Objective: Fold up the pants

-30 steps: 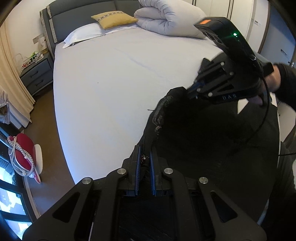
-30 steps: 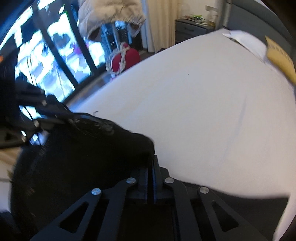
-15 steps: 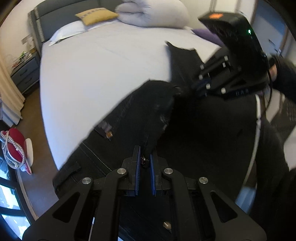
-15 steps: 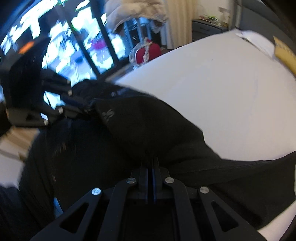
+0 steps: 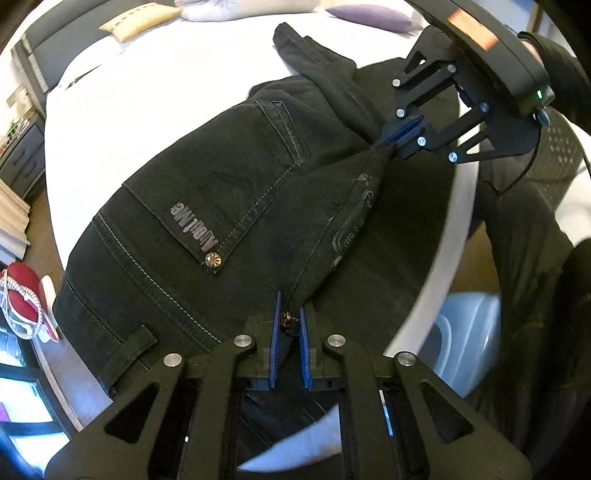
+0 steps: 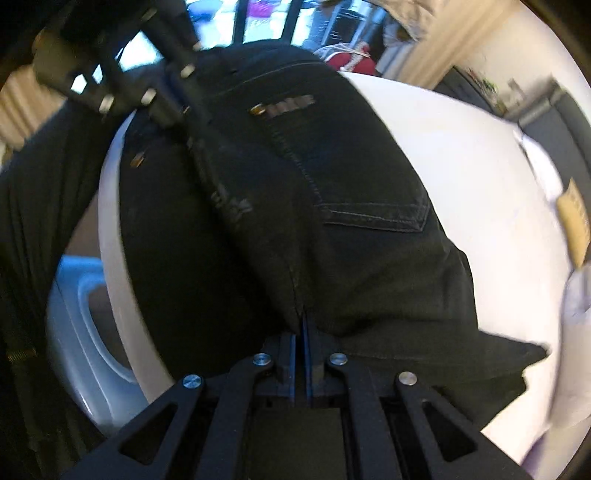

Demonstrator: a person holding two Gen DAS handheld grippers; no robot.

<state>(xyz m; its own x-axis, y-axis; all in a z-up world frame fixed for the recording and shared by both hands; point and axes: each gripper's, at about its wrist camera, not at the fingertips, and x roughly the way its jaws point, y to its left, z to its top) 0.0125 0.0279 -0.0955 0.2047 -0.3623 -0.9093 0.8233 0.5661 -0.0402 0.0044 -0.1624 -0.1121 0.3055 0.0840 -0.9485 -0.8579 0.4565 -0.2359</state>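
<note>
Black denim pants lie spread over the near corner of the white bed, back pocket and logo tab facing up. My left gripper is shut on the waistband near a brass button. My right gripper is shut on the other end of the waistband, which stretches taut between the two. In the right wrist view the right gripper pinches the pants, and the left gripper shows at the upper left. One pant leg trails toward the far side of the bed.
A yellow pillow and a grey headboard stand at the bed's far end. A light blue plastic bin sits on the floor by the bed edge. A red object and a nightstand are at the left.
Both grippers have swung the pants out over the bed. The fabric, bunched and hanging a second ago, now lies spread on the mattress with the waistband taut between the grippers.
</note>
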